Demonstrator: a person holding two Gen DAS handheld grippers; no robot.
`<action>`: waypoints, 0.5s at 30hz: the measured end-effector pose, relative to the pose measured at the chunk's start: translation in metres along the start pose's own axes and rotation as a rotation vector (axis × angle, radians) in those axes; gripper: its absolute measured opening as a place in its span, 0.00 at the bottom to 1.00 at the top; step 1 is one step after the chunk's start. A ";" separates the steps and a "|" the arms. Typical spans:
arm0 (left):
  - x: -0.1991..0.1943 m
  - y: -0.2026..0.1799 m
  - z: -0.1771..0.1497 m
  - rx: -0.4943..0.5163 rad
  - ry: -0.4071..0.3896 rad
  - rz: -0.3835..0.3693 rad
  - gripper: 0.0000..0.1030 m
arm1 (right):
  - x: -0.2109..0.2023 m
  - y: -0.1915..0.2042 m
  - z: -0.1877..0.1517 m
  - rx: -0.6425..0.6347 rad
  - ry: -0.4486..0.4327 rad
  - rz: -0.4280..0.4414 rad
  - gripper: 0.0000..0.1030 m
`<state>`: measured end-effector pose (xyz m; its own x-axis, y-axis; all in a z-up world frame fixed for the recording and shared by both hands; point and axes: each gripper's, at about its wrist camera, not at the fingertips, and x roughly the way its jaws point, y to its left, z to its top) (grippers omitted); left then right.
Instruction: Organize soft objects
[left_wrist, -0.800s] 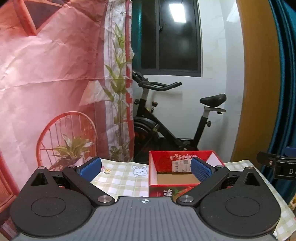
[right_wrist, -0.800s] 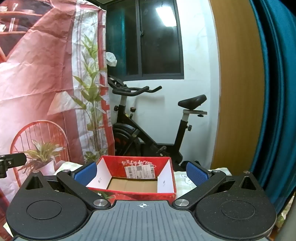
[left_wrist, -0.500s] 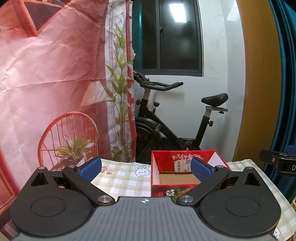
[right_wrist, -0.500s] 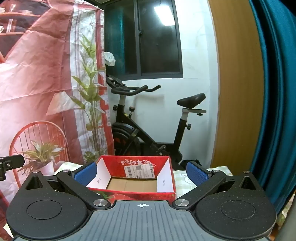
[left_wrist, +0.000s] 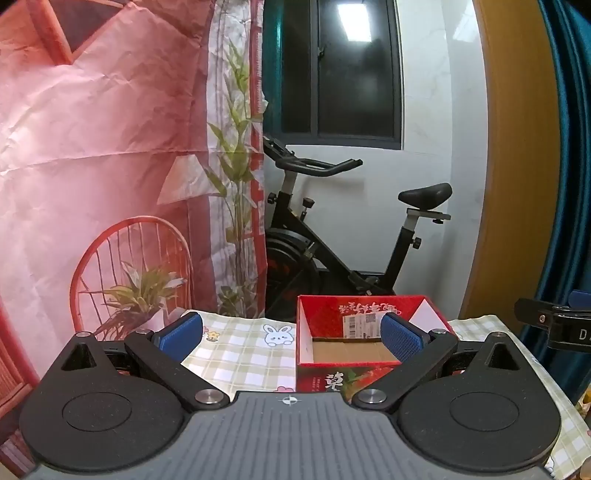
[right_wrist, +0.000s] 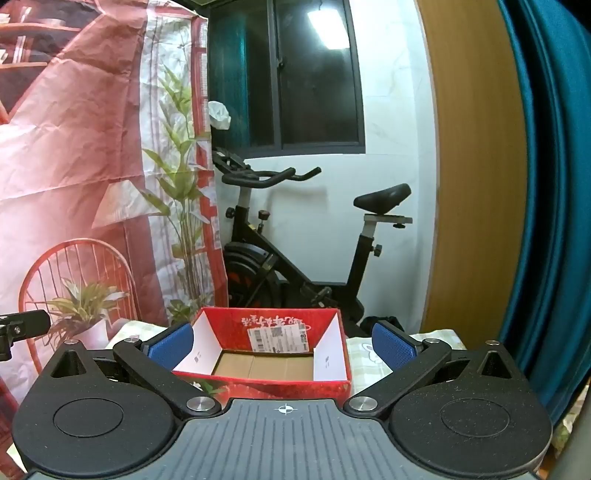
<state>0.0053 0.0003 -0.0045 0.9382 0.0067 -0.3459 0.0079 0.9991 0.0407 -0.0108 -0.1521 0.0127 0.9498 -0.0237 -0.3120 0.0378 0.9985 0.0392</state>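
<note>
A red cardboard box (left_wrist: 332, 373) with a bare brown floor stands open on a checked tablecloth (left_wrist: 240, 354); it also shows in the right wrist view (right_wrist: 273, 332). My left gripper (left_wrist: 290, 336) is open and empty, held above the table just before the box, its right pad over the box's right side. My right gripper (right_wrist: 282, 341) is open and empty, held before the box with its pads at either side of it. No soft object is in view.
A black exercise bike (left_wrist: 332, 236) stands behind the table. A pink printed backdrop (left_wrist: 92, 147) hangs at the left. A wooden panel (right_wrist: 476, 166) and a blue curtain (right_wrist: 554, 184) are at the right. The right gripper's edge shows in the left wrist view (left_wrist: 554, 325).
Both views have shifted slightly; the box sits a little more to the right in the left wrist view. Both grippers stay open and empty.
</note>
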 end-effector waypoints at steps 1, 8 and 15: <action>-0.001 0.000 0.000 0.000 -0.001 -0.001 1.00 | 0.000 0.000 0.000 0.000 0.000 0.001 1.00; -0.001 0.000 0.000 0.001 0.000 0.000 1.00 | 0.001 0.000 0.000 0.001 0.001 -0.001 1.00; 0.000 0.000 0.000 0.004 0.000 -0.002 1.00 | 0.000 -0.001 0.000 0.000 0.003 0.000 1.00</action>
<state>0.0047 0.0001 -0.0047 0.9382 0.0045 -0.3459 0.0112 0.9990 0.0433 -0.0106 -0.1530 0.0127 0.9490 -0.0232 -0.3144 0.0374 0.9985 0.0394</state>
